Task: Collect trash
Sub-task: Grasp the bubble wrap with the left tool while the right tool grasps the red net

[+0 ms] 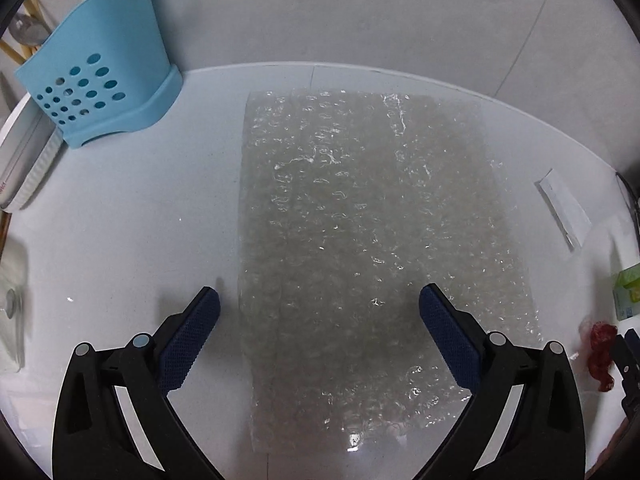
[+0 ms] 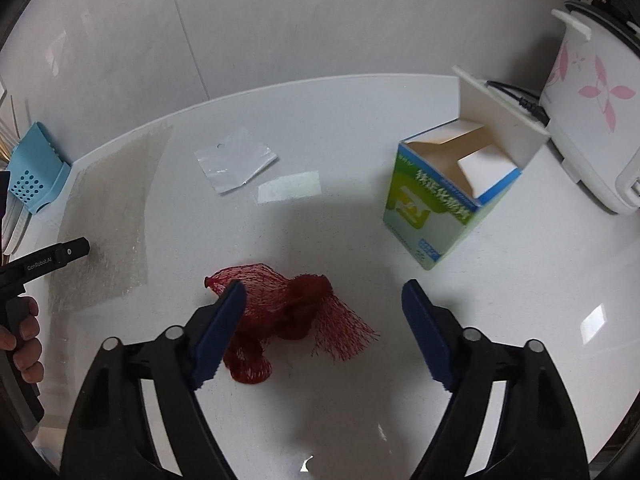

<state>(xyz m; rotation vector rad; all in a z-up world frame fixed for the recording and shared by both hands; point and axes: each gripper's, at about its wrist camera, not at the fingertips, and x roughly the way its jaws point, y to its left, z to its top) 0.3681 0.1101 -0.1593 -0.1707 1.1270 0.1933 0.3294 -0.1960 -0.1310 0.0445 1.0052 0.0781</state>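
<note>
Snagging is my main worry with the crumpled red plastic mesh net bag (image 2: 288, 316): its loose frayed threads could catch on one textured pad of my right gripper (image 2: 323, 316) so that only a strand lifts and the rest drags or drops. My right fingers stand wide apart and hold nothing; the net lies on the white countertop (image 2: 520, 320) between them, nearer my left finger (image 2: 218, 332), which looks to overlap its edge, though I cannot tell whether it touches.

My left gripper (image 1: 319, 332) is likewise spread wide and empty, straddling the near part of the flat clear bubble-wrap sheet (image 1: 360, 240). That sheet lies flush on the counter, so closing on it may simply slide the pads over slick film without pinching a fold.

The net is bunched at its middle, flared and ragged at its ends, light and limp by my judgement.
</note>
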